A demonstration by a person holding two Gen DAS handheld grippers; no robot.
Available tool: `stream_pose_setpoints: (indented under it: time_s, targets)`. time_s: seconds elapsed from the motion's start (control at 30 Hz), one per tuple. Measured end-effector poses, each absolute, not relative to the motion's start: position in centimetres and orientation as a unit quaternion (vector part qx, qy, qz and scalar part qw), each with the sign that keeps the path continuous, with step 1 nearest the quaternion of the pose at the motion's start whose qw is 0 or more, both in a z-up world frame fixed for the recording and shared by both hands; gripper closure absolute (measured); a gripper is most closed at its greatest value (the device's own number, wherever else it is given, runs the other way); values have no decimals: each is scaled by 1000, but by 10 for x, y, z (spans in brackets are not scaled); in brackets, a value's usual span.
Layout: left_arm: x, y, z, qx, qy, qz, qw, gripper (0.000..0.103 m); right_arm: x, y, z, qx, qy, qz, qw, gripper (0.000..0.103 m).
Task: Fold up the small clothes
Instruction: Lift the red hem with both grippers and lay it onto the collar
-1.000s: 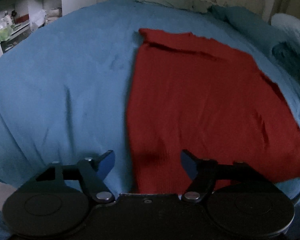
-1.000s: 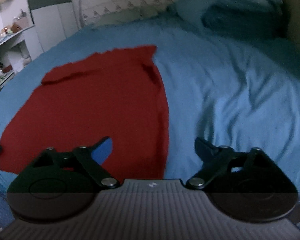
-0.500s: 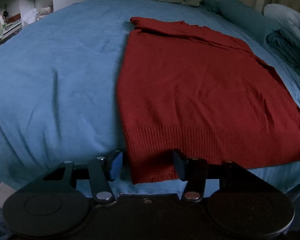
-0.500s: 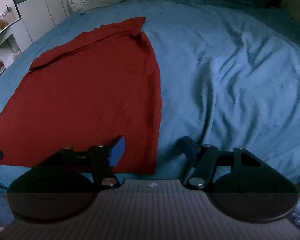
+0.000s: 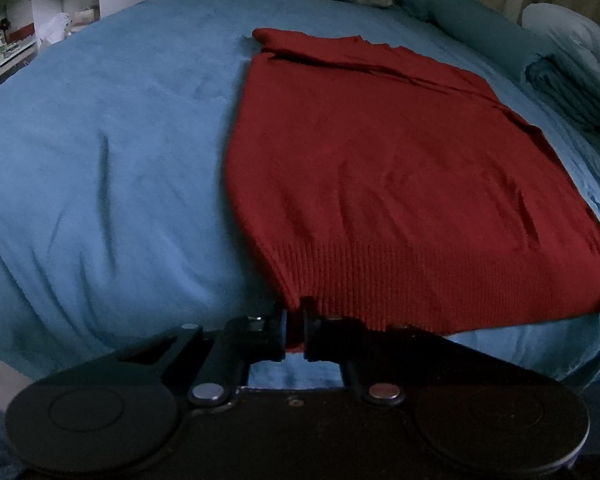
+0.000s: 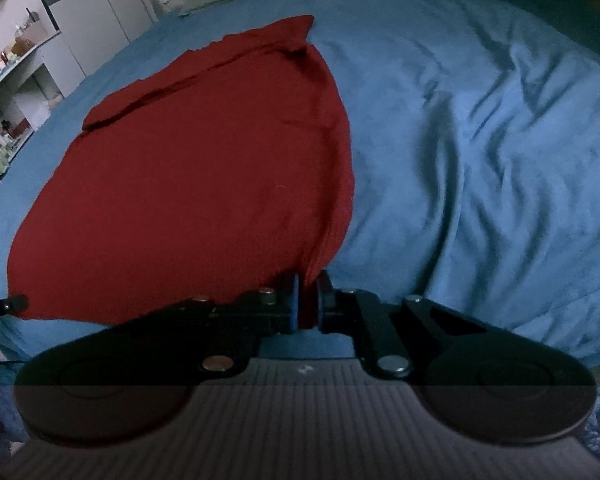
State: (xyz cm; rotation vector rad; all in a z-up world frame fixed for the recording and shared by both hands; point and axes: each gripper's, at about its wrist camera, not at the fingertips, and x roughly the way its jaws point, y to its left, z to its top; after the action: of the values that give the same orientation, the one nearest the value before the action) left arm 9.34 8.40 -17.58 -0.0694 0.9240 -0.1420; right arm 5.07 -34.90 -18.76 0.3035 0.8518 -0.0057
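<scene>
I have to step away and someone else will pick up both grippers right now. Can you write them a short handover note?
Left gripper: shut on the near left corner of the red sweater, at the ribbed hem.
Right gripper: shut on the near right hem corner.
The sweater lies flat on the blue bedspread, far edge turned over, hem towards you.
Done: both hem corners pinched.
Left: probably lift the hem and carry it towards the far edge for the fold.
</scene>
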Motion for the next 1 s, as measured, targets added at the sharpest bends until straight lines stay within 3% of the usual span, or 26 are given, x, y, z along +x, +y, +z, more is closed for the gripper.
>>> stream_pose_setpoints:
  time_s: [0.13,0.33,0.47,0.63,0.8,1.0]
  targets:
    - [87,88,-155,-57,437,-74,894,98,44,-353,-174,170,392,8,904,81]
    - [101,104,-82,-126,379,-112,910,99,56,-375,-115,244,332,43,910,81]
    - [159,115,-34,-189,340,-128,912,99,109,-389,-66,261,304,56,914,81]
    - [268,101,8,-157,308,-112,932,99,222,-409,-20,284,276,63,916,82]
    - [394,81,-3,-169,310,-80,932,99,354,-418,-21,274,284,30,918,82]
    - [501,73,-77,-198,343,-23,918,99,473,-417,-90,280,314,-7,907,83]
